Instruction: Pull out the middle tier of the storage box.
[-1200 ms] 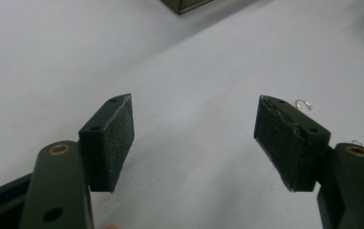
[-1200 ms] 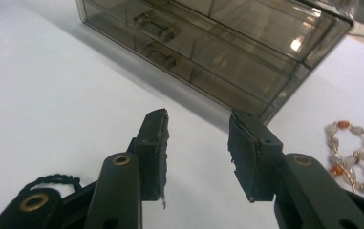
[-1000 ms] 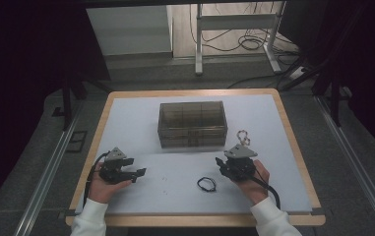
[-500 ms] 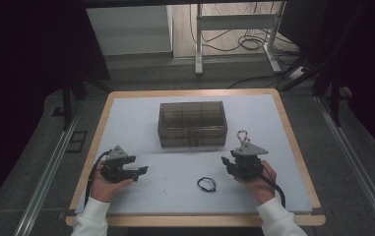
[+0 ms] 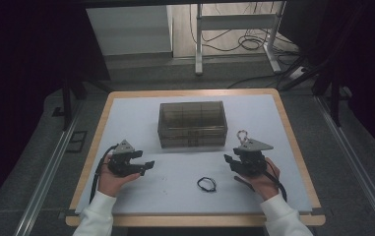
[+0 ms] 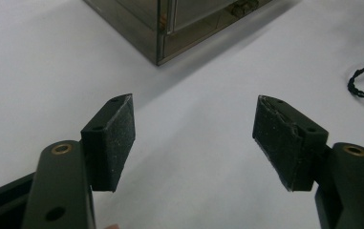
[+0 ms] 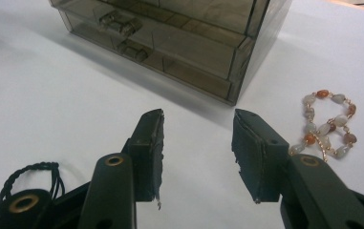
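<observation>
A smoky clear drawer box (image 5: pixel 191 123) stands at the table's middle, toward the far side. A black cord loop (image 5: pixel 206 184) lies in front of it, between my hands. A beaded bracelet (image 5: pixel 242 136) lies right of the box. My left gripper (image 5: pixel 144 158) points right, open and empty, well left of the loop. My right gripper (image 5: pixel 230 164) points left, just right of the loop, with the beads behind it. In the left gripper view the jaws (image 6: pixel 194 129) stand wide, facing the box corner (image 6: pixel 170 24). In the right gripper view the open jaws (image 7: pixel 196 143) face the drawers (image 7: pixel 179 33), the beads (image 7: pixel 327 124) lie at the right and the loop (image 7: pixel 31 174) low at the left.
The white tabletop has a wooden rim (image 5: pixel 293 142). Beyond the far edge, a metal stand (image 5: pixel 234 29) and loose cables (image 5: pixel 254 44) sit on the floor. A rail (image 5: pixel 47 172) runs along the table's left side.
Both hands have drifted a little to the right and away from me. The right gripper has drawn back from the black loop, which lies where it was.
</observation>
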Available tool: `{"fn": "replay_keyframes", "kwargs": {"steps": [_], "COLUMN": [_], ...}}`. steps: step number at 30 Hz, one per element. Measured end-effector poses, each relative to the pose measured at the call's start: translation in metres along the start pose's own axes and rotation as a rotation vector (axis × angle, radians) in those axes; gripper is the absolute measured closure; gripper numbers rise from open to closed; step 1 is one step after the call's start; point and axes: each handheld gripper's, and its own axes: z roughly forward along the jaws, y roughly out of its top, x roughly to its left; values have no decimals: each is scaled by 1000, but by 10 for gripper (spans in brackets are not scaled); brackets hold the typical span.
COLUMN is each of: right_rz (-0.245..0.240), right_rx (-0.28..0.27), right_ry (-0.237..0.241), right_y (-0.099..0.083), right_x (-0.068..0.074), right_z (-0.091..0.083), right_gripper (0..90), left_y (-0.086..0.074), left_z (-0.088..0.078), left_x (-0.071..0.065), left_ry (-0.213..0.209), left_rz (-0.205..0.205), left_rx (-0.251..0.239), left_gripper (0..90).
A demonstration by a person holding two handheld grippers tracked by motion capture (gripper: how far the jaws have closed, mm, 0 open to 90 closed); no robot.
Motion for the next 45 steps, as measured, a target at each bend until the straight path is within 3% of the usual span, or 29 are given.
{"fn": "replay_keyframes", "kwargs": {"steps": [15,20,27,30,37,40,45], "right_rz": [7,8,6,-6,-20,-20,-21], "right_rx": [-5,-7,-7,-4,1,-1,7], "right_ry": [8,9,13,10,11,12,13], "right_y": [6,9,12,14,17,17,18], "right_x": [-8,-10,-12,-11,-11,-12,-14], "right_z": [7,8,12,15,20,22,26], "right_gripper": [541,541,541,541,542,542,542], "left_y": [16,18,18,18,28,31,35], "left_z": [11,15,20,22,25,28,32], "left_x": [1,2,5,4,2,-1,-3], "left_ry": [1,-10,9,48,35,73,34], "left_rz": [19,8,5,31,52,80,83], "left_rx": [2,-6,-5,9,8,15,11], "left_gripper": [328,334,344,347,349,355,374]}}
